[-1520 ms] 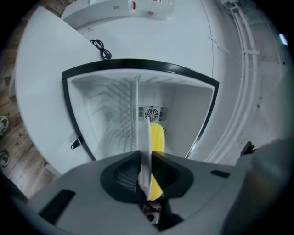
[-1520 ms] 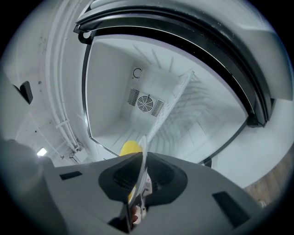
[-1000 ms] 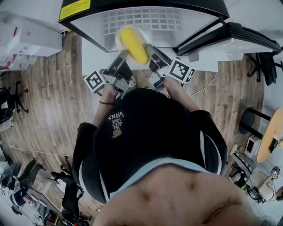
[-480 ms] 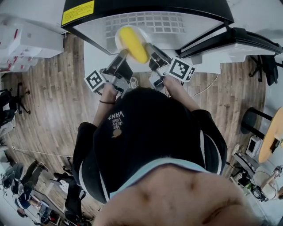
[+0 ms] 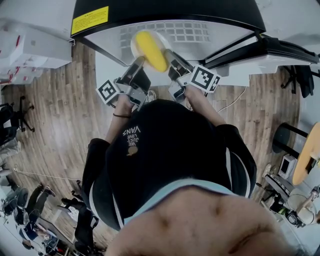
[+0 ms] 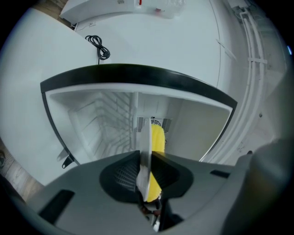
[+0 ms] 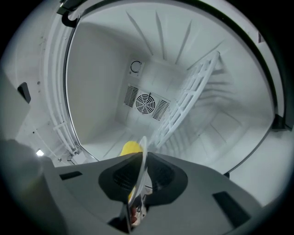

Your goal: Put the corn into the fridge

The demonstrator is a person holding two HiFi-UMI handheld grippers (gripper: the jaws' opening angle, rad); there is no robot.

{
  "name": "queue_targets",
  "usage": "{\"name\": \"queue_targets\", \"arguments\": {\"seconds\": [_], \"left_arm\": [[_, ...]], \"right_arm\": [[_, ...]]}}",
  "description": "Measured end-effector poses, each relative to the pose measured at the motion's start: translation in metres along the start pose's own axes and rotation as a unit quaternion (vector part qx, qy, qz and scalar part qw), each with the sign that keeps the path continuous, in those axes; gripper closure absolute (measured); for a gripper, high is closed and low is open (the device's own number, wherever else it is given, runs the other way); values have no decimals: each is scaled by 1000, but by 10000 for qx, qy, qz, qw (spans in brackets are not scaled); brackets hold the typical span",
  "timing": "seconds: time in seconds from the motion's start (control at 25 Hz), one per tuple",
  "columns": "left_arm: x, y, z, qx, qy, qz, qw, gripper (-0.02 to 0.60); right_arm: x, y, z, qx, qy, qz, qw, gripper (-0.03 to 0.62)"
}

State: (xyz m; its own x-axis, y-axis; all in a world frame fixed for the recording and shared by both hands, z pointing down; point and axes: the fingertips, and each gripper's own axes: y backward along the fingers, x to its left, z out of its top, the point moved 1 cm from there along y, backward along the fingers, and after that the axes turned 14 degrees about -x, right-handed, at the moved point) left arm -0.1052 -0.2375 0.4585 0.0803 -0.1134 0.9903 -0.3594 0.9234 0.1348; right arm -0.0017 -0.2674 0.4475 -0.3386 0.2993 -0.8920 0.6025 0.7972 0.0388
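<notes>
Yellow corn [image 5: 151,50] on a white plate [image 5: 136,45], held at the mouth of the open fridge [image 5: 170,10].
One cob and one plate: the left gripper [image 5: 139,62] and the right gripper [image 5: 168,54] each pinch the plate's rim between narrow fingers. Only the right gripper view shows the fridge's round fan grille [image 7: 146,103]. Only the head view shows "VANS" on the person's black garment [image 5: 131,136].

Between the dark grey left gripper [image 5: 139,62] and right gripper [image 5: 168,53], the corn [image 5: 151,50] is bright yellow on a white plate [image 5: 134,44]. Their marker cubes [image 5: 107,91] carry black-and-white squares. Ahead of them, the fridge [image 5: 210,36] is white inside, black-rimmed, with a yellow label [image 5: 90,20]. Beneath them the floor [image 5: 65,125] is brown wood planks.
</notes>
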Motion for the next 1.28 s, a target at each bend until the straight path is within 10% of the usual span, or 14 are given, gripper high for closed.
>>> {"name": "queue_targets", "arguments": {"seconds": [1.28], "left_arm": [[6, -17, 15, -454, 747, 169, 9960, 511]], "right_arm": [[-9, -24, 7, -78, -116, -74, 9999, 563]]}}
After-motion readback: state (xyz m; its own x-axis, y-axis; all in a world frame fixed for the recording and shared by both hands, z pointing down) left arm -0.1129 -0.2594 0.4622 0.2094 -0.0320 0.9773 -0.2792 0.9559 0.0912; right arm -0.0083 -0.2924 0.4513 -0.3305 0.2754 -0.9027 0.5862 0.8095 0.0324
